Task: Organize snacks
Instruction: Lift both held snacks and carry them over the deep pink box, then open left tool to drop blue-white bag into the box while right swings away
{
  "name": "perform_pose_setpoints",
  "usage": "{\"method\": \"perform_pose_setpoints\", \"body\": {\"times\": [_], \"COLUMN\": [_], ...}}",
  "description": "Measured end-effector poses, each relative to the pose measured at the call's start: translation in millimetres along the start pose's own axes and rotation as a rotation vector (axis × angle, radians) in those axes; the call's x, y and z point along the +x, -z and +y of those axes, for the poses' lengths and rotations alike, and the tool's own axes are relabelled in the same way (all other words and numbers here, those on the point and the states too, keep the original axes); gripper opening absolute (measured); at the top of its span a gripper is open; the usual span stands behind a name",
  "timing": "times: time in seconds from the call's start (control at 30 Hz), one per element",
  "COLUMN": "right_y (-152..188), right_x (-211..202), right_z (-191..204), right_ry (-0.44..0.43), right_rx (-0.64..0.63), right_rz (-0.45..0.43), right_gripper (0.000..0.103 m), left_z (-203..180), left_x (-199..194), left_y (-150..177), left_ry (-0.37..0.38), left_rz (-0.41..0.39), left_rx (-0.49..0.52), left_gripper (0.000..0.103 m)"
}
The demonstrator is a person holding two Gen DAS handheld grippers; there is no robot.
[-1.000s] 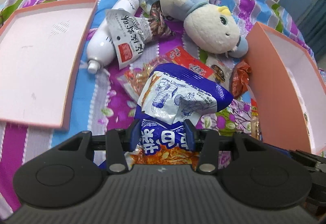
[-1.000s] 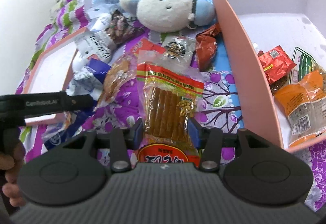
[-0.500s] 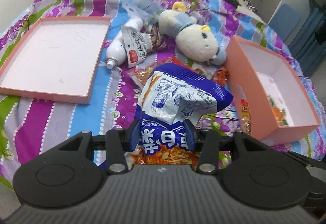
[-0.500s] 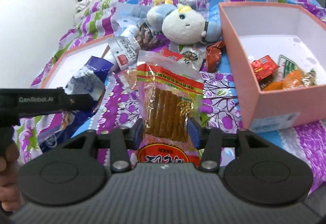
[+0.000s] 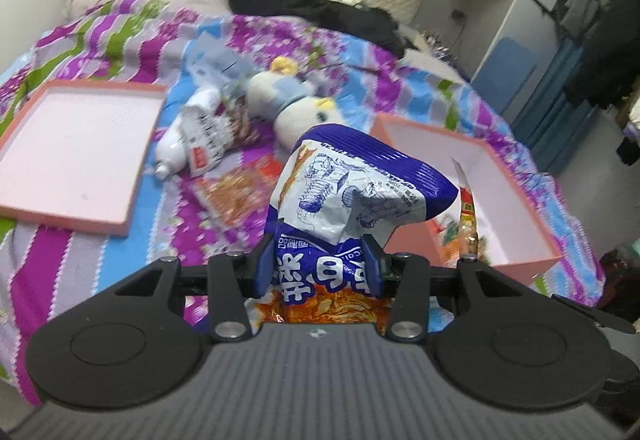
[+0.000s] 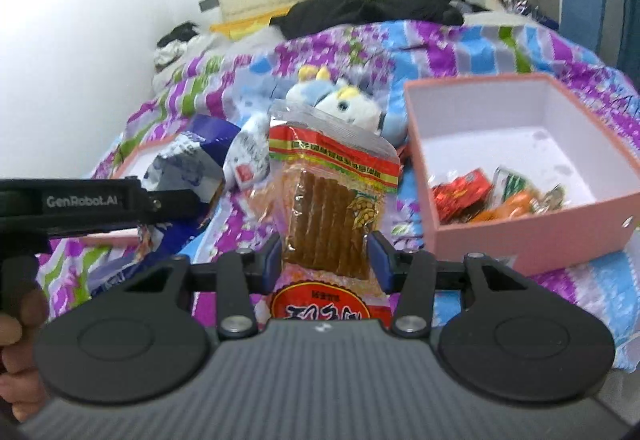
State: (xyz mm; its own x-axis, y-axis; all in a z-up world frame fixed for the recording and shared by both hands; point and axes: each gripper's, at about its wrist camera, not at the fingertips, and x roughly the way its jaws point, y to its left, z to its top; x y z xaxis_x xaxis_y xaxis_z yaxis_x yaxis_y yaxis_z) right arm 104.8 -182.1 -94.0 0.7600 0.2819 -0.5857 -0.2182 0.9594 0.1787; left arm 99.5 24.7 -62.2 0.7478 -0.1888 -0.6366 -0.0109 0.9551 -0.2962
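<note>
1. While both packets hang above the bed, the left gripper (image 5: 320,264) is pinching a crinkled blue-and-white foil snack bag (image 5: 352,195) low on its body, pads pressed into both sides; the bag's top flops forward over the jaws
2. right gripper (image 6: 325,254) is pinching a clear plastic packet of brown snack sticks with a red-and-yellow header (image 6: 330,199), held upright by its lower half
3. target looks like the open pink cardboard box (image 6: 532,236) on the striped purple floral bedspread (image 5: 132,260), to the right; it already holds a few red and orange snack packs (image 6: 464,193)
4. shallow pink box lid (image 5: 72,155) lies open side up at left, nothing in it
5. to do the step well: carry each packet clear over the box's near wall before lowering; the tall stick packet could catch the rim, so come in high, tip it flat, then let go
6. one gripper at a time, since the two are close side by side and would likely crowd each other over the box
7. the floppy blue bag could snag on the wall, so release it low inside, not from a height
8. loose packets, a white bottle (image 5: 176,143) and a plush toy (image 5: 288,103) lie on the bed near the box, not yet sorted
</note>
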Motion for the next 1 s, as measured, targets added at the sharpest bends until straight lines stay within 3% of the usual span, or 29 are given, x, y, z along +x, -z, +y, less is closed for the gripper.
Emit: {"method": "perform_pose_setpoints", "body": {"times": [0.3, 0.4, 0.43, 0.7, 1.0], "right_y": [-24, -34, -37, -58, -56], "right_x": [-20, -20, -20, 27, 70], "right_z": [-47, -70, -77, -151, -225], "right_ry": [0.069, 0.097, 0.102, 0.154, 0.202], "right_rx": [0.024, 0.041, 0.051, 0.115, 0.218], "right_rz": [-0.048, -0.058, -0.063, -0.024, 0.037], "right_gripper": [0.048, 0.027, 0.029, 0.024, 0.024], "left_z": [-58, -82, -90, -155, -186], "left_x": [21, 38, 44, 134, 240], "left_y": [-36, -48, -52, -64, -60], "left_ry": [0.088, 0.117, 0.129, 0.171, 0.158], "left_rz": [-0.005, 0.01, 0.017, 0.12, 0.257], "left_rx": [0.065, 0.083, 0.091, 0.151, 0.213], "left_gripper": [0.05, 0.05, 0.05, 0.05, 0.055]}}
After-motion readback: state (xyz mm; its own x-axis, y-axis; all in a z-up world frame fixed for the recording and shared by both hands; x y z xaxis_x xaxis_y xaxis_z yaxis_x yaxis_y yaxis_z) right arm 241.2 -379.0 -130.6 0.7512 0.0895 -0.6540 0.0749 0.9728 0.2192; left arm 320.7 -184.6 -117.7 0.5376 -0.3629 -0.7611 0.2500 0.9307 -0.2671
